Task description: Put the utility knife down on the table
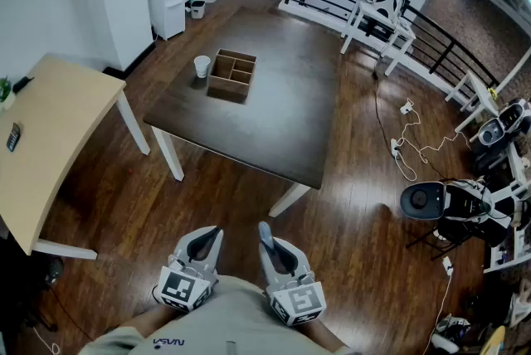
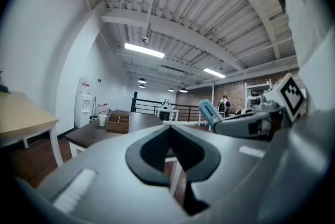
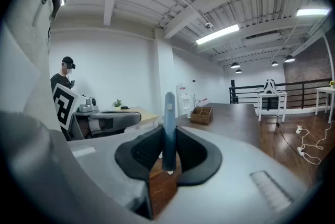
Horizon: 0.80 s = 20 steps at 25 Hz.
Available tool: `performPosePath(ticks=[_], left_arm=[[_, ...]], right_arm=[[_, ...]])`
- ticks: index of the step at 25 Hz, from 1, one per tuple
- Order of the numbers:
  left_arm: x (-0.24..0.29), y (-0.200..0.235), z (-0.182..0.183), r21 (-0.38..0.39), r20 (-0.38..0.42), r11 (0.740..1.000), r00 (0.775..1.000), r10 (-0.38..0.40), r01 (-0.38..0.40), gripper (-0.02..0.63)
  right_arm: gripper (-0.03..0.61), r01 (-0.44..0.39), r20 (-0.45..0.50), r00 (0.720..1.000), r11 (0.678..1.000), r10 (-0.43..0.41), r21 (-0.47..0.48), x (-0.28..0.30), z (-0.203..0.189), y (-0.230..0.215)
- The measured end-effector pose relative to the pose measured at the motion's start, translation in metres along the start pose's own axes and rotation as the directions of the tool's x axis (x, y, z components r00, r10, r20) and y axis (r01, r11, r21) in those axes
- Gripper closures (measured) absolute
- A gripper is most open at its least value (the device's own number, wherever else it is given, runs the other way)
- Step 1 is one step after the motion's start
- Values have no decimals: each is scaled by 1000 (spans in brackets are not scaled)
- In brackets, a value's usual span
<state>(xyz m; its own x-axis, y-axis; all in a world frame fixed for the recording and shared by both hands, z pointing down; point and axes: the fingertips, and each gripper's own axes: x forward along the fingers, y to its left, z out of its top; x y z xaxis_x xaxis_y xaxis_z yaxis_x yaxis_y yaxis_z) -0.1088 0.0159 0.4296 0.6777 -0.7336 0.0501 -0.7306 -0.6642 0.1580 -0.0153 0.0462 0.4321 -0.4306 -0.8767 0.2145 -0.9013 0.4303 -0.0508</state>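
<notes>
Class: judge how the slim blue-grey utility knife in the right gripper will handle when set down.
The slim blue-grey utility knife stands unbent in the right gripper: probably stiff. Its narrow, flattish body seems unlikely to roll.

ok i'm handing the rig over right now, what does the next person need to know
Left gripper: shut, empty, beside the right one.
Right gripper: shut on the utility knife, whose end sticks out past the jaw tips.
Dark table: ahead across the floor, with a wooden box and a paper cup near its far left edge.
Done: knife is gripped.
Left: reach the table, lay the knife on it, open the jaws.
</notes>
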Motion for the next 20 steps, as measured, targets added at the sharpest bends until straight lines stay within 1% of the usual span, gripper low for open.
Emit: performPosePath(ticks=[3,4,6,8,9,11,13,16,19,20], left_arm=[[-10,21,-10,64,-27,998,1000,-15,16,609],[-12,27,-11,71,-32,997,999,-15,17,609],[-13,38,-5,50,-20,999,1000,-5,6,609],[-10,44,9,3,18,1000,1000,16,-16,609],[-8,47,14,-8,31,1000,999,23,-23,609],[-3,55,12,19,25,1000,999,22,-23,609],[3,61,9,30,7,999,1000,27,-27,609],[17,76,4,52,-17,997,998,57,-56,609],[46,94,16,11,-11,995,995,103,-102,609],[58,99,17,22,-17,994,994,108,-107,609]], right_arm=[[503,6,0,1000,1000,-6,0,13,6,11],[503,8,-1,1000,1000,-8,-1,17,9,13],[503,13,-6,1000,1000,-13,-8,26,13,15],[503,19,-11,1000,1000,-19,-23,34,18,13],[503,23,-11,1000,999,-23,-27,38,20,10],[503,28,-10,1000,999,-28,-27,47,24,3],[503,24,-12,1000,1000,-24,-17,55,24,-3],[503,-2,-15,1000,1000,2,-2,77,23,-15],[503,-23,-7,1000,1000,23,7,106,23,-37],[503,-24,-5,1000,1000,24,8,116,24,-49]])
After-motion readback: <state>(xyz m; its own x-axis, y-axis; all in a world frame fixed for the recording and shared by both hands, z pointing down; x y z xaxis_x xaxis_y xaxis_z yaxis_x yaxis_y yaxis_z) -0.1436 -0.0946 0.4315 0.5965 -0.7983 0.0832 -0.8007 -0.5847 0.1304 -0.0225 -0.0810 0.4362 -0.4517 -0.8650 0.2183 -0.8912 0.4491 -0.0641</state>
